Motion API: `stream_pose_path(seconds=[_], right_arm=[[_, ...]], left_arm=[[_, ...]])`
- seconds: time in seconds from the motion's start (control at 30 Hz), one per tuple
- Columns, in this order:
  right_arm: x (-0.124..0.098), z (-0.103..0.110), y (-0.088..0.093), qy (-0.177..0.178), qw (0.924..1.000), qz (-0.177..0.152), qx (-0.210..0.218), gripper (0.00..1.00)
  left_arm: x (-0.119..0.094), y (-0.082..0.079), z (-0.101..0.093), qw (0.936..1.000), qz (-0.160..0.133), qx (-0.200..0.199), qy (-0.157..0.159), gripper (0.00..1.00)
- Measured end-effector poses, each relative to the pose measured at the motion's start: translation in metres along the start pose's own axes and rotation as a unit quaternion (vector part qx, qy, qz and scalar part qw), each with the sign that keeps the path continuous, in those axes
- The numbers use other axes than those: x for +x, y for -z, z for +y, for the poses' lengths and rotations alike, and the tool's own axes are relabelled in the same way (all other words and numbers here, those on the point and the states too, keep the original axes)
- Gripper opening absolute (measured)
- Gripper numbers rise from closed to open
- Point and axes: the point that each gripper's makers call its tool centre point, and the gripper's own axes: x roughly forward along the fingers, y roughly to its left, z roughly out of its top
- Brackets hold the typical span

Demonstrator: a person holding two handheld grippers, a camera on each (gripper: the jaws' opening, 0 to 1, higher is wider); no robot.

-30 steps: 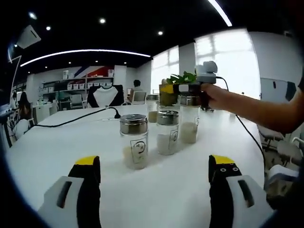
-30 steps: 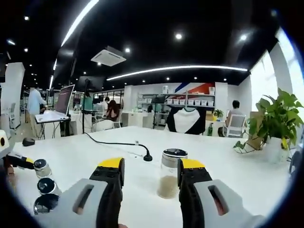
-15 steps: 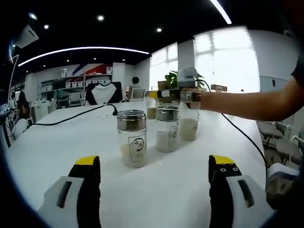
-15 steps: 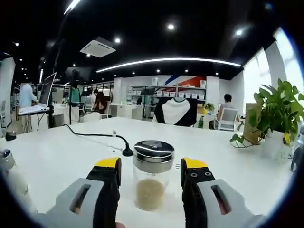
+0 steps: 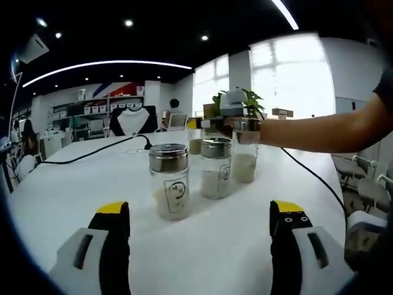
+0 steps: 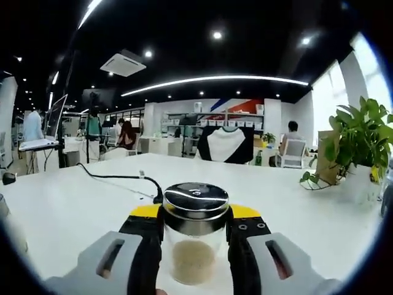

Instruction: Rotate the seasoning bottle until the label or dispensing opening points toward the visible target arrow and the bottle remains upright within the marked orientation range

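My right gripper [image 6: 195,246] clamps the smooth glass seasoning bottle [image 6: 194,241] mid-body at lower centre, likely slippery and light; left gripper [image 5: 199,224] gapes wide.

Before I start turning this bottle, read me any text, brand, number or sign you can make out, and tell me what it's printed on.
No text is legible.
Nearest seasoning bottle: dark round emblem on a white label, characters too small to read.
Middle seasoning bottle: label mark, too blurred.
Bottle between the right claw jaws: no label faces the camera.
Shelf bins on the back wall: too distant to tell.
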Motion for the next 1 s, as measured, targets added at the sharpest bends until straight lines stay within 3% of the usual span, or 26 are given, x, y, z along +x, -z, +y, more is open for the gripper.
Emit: stream_pose_path(seconds=[0.13,0.37,0.5,0.67,1.0], right_arm=[[-0.001,0.001,-0.001,-0.005,0.9999,0.006,0.010,0.37],[-0.011,0.007,-0.005,-0.017,0.9995,0.013,-0.025,0.37],[-0.027,0.003,-0.018,-0.018,0.9998,-0.001,-0.008,0.37],[-0.046,-0.001,-0.027,-0.006,0.9998,-0.001,-0.020,0.37],[-0.091,-0.012,-0.024,0.026,0.9994,0.001,-0.021,0.37]], left_arm=[[0.001,-0.001,-0.002,1.0000,-0.001,0.000,0.003,1.00],[0.000,-0.001,-0.004,1.0000,-0.003,-0.001,0.006,1.00],[-0.002,-0.001,-0.005,0.9999,-0.007,-0.001,0.008,1.00],[-0.003,-0.003,-0.005,0.9998,-0.015,-0.011,0.008,0.98],[-0.009,-0.010,-0.016,0.9996,-0.022,0.000,0.015,0.96]])
